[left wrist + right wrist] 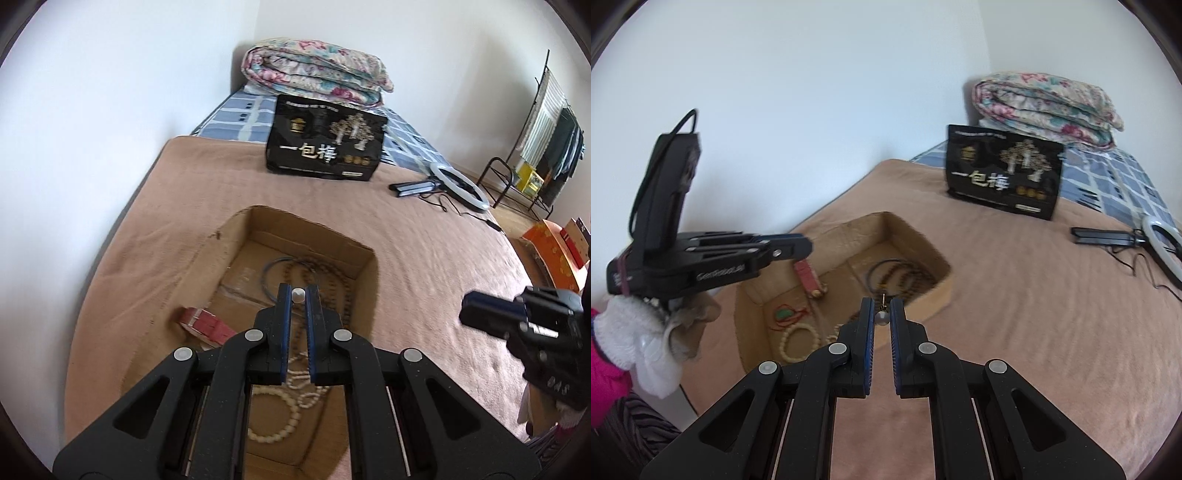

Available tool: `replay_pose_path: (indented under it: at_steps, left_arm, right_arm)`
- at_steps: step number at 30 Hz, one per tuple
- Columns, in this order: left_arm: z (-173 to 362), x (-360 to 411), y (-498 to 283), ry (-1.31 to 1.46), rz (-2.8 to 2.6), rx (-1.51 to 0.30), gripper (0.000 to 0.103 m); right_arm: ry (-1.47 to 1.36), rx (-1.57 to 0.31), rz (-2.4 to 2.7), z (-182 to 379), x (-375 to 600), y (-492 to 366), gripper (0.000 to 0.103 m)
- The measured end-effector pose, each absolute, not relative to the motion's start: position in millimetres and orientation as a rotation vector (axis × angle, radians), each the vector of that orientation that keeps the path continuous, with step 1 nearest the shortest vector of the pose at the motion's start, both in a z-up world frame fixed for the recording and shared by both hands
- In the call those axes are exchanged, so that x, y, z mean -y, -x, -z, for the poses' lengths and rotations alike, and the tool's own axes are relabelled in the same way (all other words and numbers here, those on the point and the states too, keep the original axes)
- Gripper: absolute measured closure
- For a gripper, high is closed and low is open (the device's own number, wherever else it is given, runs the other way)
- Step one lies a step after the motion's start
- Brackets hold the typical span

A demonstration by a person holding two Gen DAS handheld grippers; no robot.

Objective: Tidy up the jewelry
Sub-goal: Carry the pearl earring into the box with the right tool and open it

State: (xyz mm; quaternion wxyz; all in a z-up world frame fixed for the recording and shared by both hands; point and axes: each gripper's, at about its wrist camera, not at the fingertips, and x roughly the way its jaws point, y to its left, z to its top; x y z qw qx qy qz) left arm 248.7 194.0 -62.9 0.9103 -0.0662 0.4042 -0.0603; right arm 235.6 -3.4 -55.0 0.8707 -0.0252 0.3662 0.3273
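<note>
Pinching one pearl each: left gripper (297, 295), right gripper (882, 318).

Soft even daylight, pale glare on white wall (812, 110), faint shadows, strong fisheye curvature, dark vignetted corners, motion-blurred left gripper (798, 247).

My bed (424, 258) has a tan blanket (1015, 350) over most of it; blue plaid sheet (236, 114) shows past the blanket's far edge. Cardboard box (364, 254), open top, sits directly on the blanket w/ jewelry inside. Beyond the box: black printed bag (325, 142) standing upright, folded floral quilt (314, 70) just behind the bag. Right of the bag, a ring light (460, 184) w/ its stand and cable lies flat on the blanket.
</note>
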Motion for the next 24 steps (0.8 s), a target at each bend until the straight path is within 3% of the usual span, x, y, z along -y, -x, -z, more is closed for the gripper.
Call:
replay_pose_path:
  at_steps: [24]
  left_arm:
    - [71, -211, -256, 0.191, 0.118, -0.85, 0.097]
  right_arm:
    - [0.099, -0.798, -0.769, 69, -62, -234, 0.096]
